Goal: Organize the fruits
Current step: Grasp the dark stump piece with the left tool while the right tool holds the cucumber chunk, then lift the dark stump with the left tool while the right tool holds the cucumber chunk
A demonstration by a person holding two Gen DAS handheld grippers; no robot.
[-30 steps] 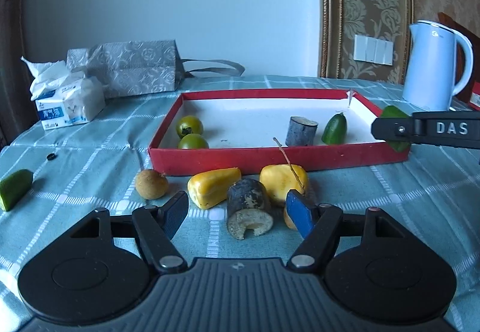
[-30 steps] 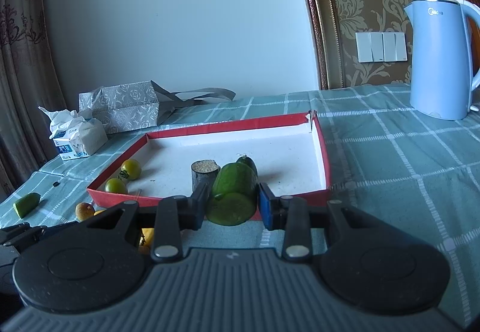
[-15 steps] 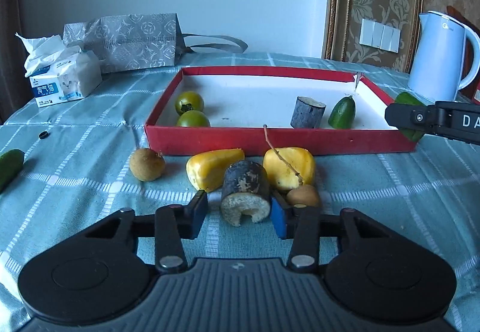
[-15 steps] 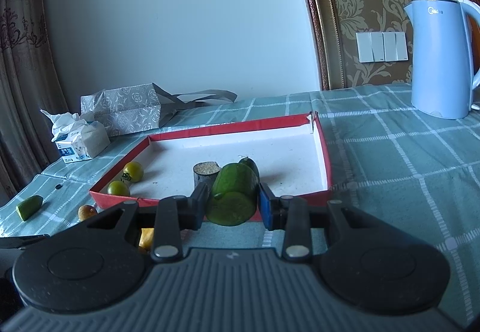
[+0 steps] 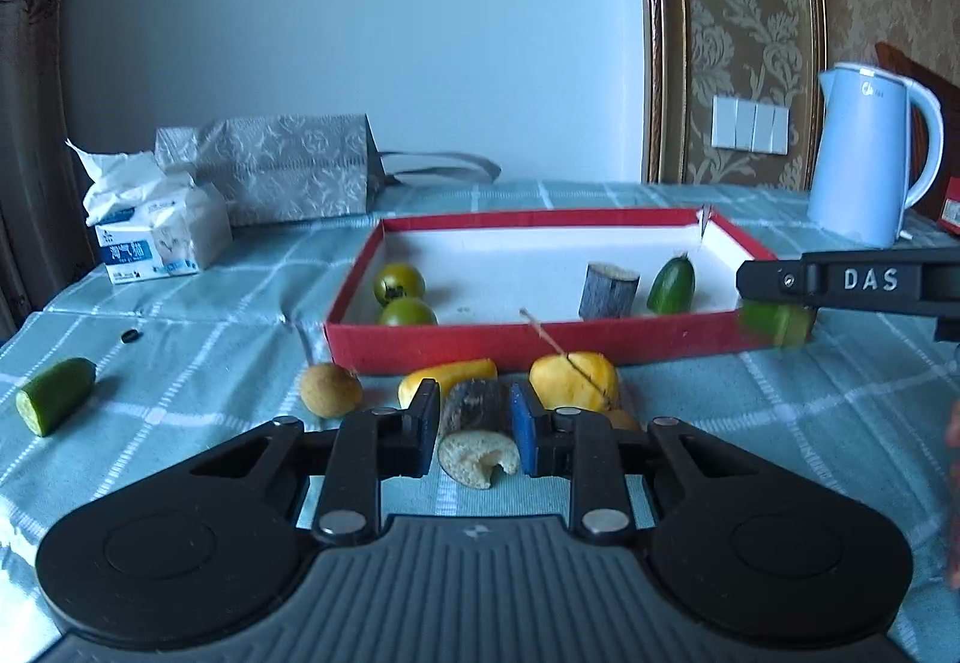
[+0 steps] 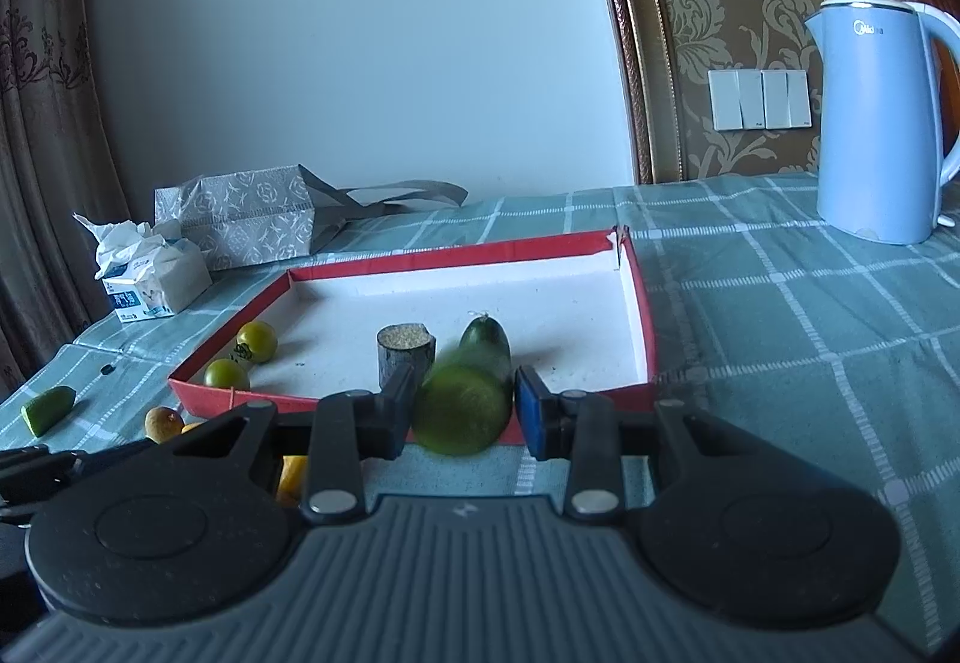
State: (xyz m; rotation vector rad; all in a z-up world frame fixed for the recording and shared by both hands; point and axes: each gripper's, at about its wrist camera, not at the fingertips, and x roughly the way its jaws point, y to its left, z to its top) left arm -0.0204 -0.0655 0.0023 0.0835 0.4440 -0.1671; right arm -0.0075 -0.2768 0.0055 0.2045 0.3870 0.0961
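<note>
I am clenching my left jaws [image 5: 474, 426], which have just been closing, on the dark-skinned cut chunk [image 5: 477, 432] lying on the table [image 5: 180, 363] in front of the red tray [image 5: 540, 342]. My right jaws [image 6: 465, 411] are gripping a green cucumber piece [image 6: 462, 408] near the tray's front rim. I am judging that the chunk's rounded skin could be slipping as I lift, or nudging the yellow pieces [image 5: 573, 381] just behind it. The right gripper's arm is reading "DAS"; the blue kettle [image 6: 876, 123] is carrying a faint logo I cannot read.
</note>
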